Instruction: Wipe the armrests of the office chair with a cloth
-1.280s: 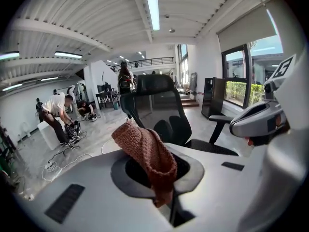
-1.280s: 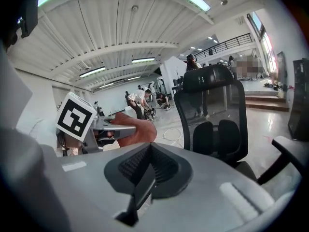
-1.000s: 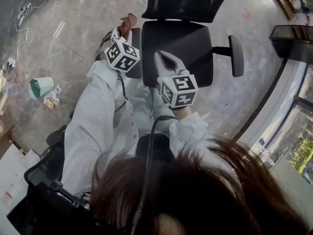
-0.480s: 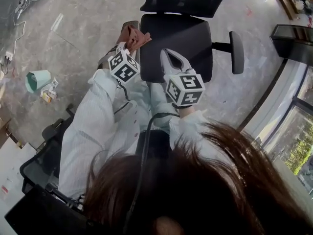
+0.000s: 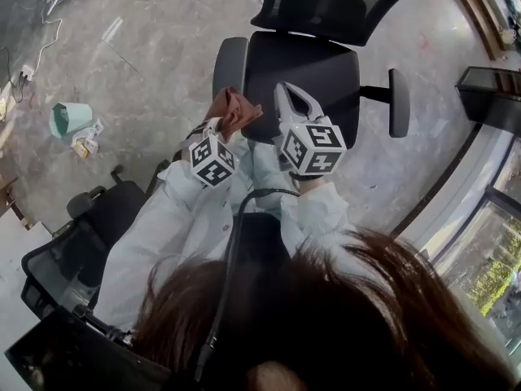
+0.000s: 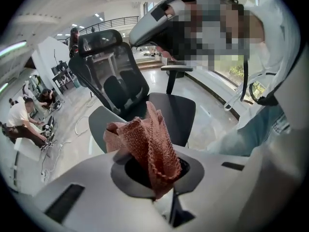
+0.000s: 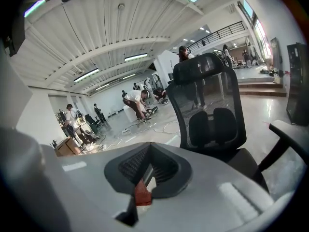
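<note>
Head view — cloth [image 5: 232, 108], office chair [image 5: 305, 63], teal bin [image 5: 69, 118]

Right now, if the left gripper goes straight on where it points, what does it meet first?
Probably the chair seat, beside the grey armrest; the cloth in the left gripper would touch first. Depth is unclear.

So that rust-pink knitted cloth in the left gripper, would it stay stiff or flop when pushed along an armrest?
Probably floppy: the rust-pink knitted cloth bunches in soft folds where the jaws of the left gripper pinch it. It looks light, since one pinch holds it up. Its coarse weave may drag rather than slide on the grey padded armrest.
</note>
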The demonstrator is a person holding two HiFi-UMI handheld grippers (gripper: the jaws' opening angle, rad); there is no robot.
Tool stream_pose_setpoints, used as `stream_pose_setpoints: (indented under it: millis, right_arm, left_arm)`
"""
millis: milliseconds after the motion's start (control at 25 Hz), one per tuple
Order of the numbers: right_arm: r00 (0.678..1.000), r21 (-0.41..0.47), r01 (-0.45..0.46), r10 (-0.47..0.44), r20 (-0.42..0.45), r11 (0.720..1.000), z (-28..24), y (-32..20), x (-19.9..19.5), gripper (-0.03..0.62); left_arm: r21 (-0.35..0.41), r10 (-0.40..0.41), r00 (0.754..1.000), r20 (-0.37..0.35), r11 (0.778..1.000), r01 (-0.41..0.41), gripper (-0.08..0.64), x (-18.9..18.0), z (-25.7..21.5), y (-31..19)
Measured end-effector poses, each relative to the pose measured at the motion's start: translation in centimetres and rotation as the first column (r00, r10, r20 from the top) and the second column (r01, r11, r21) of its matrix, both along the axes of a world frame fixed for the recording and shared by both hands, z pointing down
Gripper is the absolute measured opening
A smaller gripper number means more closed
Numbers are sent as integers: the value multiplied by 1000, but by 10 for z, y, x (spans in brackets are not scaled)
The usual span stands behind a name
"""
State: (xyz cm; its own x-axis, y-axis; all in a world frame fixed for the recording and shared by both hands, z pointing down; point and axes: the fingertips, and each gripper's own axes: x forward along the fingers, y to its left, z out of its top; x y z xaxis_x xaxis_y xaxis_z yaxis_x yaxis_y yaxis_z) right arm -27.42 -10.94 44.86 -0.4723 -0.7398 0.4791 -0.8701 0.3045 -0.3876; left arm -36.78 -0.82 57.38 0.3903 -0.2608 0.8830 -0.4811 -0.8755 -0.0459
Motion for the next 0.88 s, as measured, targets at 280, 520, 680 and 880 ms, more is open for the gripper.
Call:
stream_pose_setpoints:
  millis: [280,520,680,880]
  right_arm:
    - [1000,-17,6,-6,-4,1000,6,3,-2,0]
    - [999,-65,-25,23,-23,998,24,6,9,0]
    - [999,-79,-30,28,-36,996,33,6,17,0]
    - [997,-113,-68,64,-37,991,47,12,27,0]
  left_arm:
    - [55,-53,998,-27,997,54,37,2,-1,-40]
    - [85,-38,999,5,996,37,37,3,14,-123]
    - [97,-50,999,6,994,49,37,5,25,-182]
    - [89,-88,996,5,992,87,37,13,32,-224]
